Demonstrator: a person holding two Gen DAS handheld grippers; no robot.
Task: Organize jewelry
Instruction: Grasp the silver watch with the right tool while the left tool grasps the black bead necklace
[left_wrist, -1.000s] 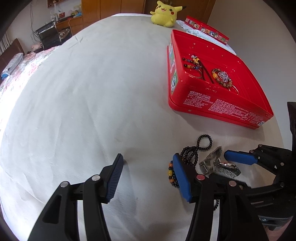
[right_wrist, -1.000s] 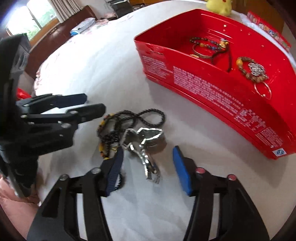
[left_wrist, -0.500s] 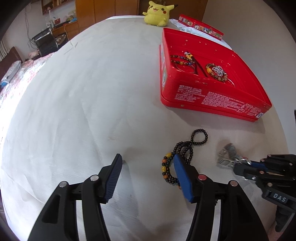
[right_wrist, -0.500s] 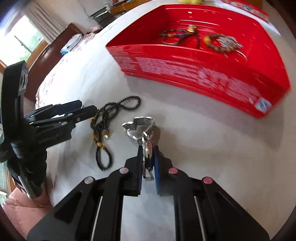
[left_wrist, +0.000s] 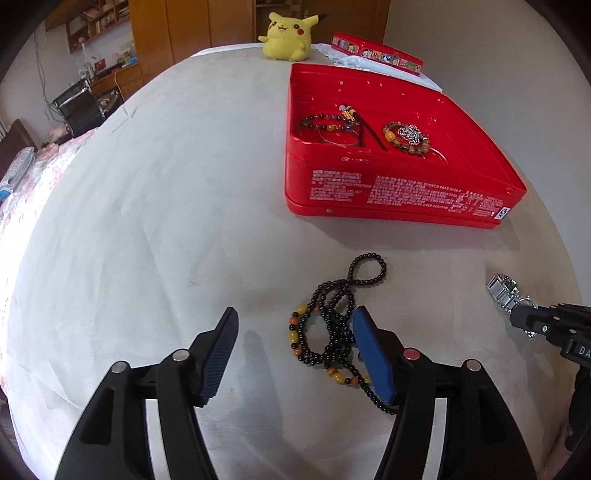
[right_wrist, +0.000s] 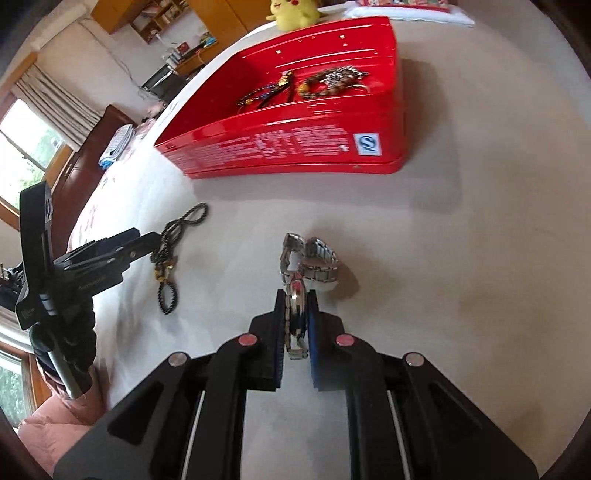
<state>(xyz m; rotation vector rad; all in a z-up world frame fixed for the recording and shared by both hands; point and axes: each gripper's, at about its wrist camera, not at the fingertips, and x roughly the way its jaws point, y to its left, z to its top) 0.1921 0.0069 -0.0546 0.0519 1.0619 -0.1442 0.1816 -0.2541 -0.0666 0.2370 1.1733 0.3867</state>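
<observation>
My right gripper (right_wrist: 297, 299) is shut on a silver metal watch (right_wrist: 310, 258) and holds it just above the bed sheet; the watch band (left_wrist: 504, 290) also shows in the left wrist view. My left gripper (left_wrist: 293, 338) is open and empty, its right finger beside a black bead necklace (left_wrist: 334, 314) with orange beads lying on the sheet. The necklace also shows in the right wrist view (right_wrist: 170, 243). The open red tin box (left_wrist: 399, 195) holds several bracelets (left_wrist: 406, 138); it also shows in the right wrist view (right_wrist: 295, 144).
A yellow plush toy (left_wrist: 286, 35) and the box's red lid (left_wrist: 376, 55) lie at the far end of the bed. A wall runs along the right side. Furniture stands beyond the left edge of the bed.
My right gripper closed on the watch, lifted it off the necklace and carried it to the right. My left gripper stayed open by the necklace.
</observation>
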